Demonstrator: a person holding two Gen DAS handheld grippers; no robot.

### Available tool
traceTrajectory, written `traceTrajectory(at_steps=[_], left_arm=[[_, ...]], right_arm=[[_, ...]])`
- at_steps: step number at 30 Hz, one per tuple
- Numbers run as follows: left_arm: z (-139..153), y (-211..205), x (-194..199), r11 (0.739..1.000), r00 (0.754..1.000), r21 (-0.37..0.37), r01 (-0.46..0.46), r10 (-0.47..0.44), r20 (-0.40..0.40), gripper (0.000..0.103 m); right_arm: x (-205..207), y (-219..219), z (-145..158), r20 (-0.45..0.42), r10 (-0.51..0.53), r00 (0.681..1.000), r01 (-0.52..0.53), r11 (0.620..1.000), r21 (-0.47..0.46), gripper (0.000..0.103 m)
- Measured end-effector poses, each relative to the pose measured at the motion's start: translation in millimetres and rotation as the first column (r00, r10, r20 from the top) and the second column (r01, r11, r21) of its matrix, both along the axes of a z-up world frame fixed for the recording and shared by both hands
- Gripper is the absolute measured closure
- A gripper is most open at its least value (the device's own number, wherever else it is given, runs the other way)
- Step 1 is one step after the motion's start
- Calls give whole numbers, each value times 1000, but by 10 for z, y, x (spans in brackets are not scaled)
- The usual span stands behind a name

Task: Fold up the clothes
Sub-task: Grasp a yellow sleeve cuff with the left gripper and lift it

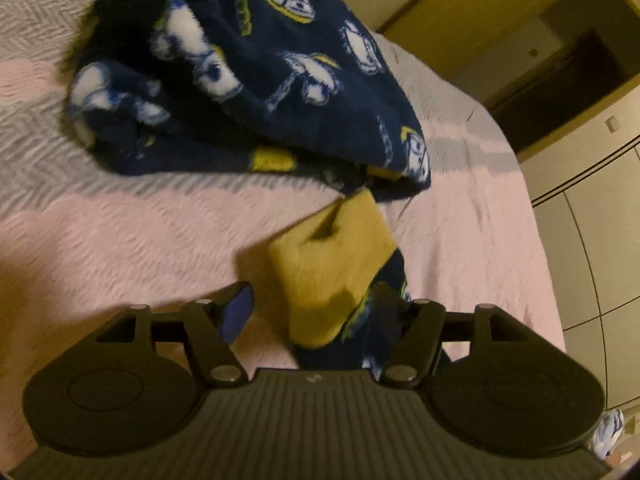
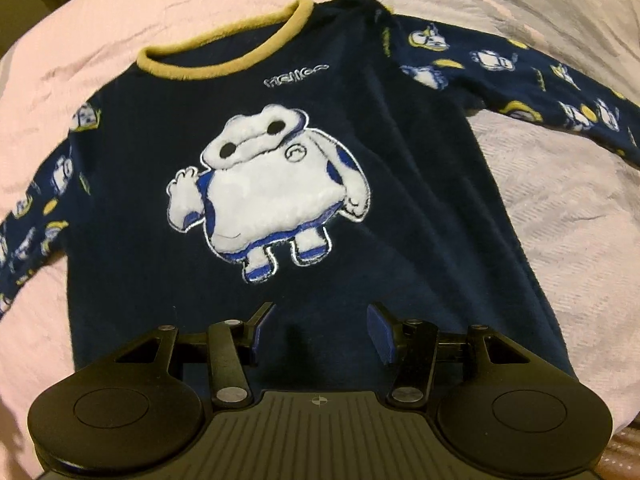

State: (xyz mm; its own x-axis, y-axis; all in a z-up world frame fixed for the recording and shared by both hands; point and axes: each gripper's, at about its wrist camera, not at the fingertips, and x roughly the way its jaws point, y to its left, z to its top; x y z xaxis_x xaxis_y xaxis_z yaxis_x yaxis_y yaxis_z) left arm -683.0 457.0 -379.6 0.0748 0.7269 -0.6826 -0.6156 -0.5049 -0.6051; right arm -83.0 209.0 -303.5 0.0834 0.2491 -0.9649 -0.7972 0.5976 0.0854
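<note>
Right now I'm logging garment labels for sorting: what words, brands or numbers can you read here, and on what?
Stitched white lettering on the chest of the navy fleece top, below the yellow collar: too blurred to read for certain.
Patterned navy garment on the bedspread: cartoon figures only, no text.
No tags, brands or numbers show elsewhere.

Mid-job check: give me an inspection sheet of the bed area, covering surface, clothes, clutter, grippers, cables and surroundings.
Surface: pink bedspread, textured, slightly wrinkled.
Job's things: navy fleece top lies front up, spread flat, white cartoon figure showing, sleeves out to both sides. Patterned navy garment lies bunched; its yellow cuff sits between the left gripper's fingers.
Clutter: nothing seen on the bed.
Grippers: left gripper open, cuff between its fingers, not pinched. Right gripper open, nothing between its fingers, over the top's lower edge.
Cables: nothing seen.
Surroundings: wardrobe doors beside the bed; dark doorway beyond.
</note>
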Motion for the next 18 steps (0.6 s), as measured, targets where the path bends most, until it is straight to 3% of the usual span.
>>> traceTrajectory(at_steps=[2,7,10,12,15,18], left_arm=[[-28,64,11,1000,1000,20,12,-12,-6,44],[5,213,171,996,989,-4,94,-94,-116,92],[151,249,399,991,961,-10,135,-133,-241,94],[334,247,631,980,939,34,194,-176,-296,94],[696,186,1202,929,890,127,347,-284,-356,94],[1056,-32,2008,812,822,239,533,-430,-374,94]], right_arm=[[-22,37,-41,11,12,1000,-12,1000,-6,50],[-24,87,-156,12,39,999,-39,999,-6,49],[30,86,-197,11,43,999,-43,999,-1,49],[83,83,-211,11,41,999,-41,999,5,50],[213,70,-190,20,28,999,-29,999,30,50],[406,29,-146,28,6,1000,-8,998,66,50]])
